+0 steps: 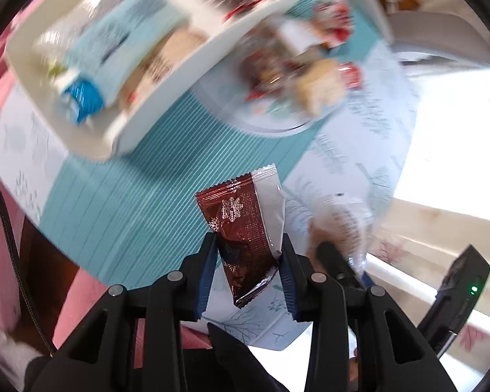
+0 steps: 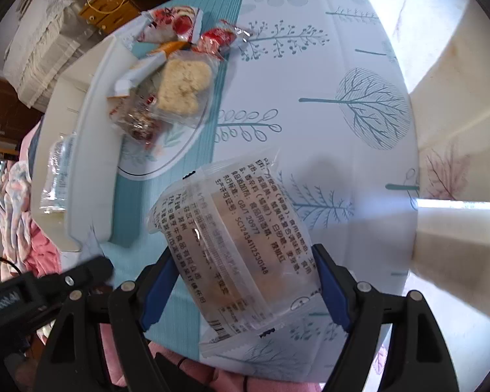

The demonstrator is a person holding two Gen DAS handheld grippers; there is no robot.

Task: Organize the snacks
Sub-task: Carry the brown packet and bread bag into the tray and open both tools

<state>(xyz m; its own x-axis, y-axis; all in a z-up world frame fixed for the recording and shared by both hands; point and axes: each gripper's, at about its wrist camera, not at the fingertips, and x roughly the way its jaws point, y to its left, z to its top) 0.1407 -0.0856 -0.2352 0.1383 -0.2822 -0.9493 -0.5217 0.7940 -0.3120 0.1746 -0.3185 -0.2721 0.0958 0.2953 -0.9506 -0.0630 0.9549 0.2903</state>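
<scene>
My left gripper is shut on a dark red snack packet with white snowflakes and a silver back, held up above the teal runner. My right gripper is shut on a clear-wrapped cake with black print, its jaws wide around it, above the tablecloth. In the left wrist view that clear wrapper shows at the right, blurred. A white organizer tray holds several packets, one of them blue. It appears as a white tray in the right wrist view.
A round plate carries several wrapped snacks beside the tray; it is the blurred plate in the left view. Red-and-white packets lie loose beyond it. The table's edge runs along the right, with pink fabric at lower left.
</scene>
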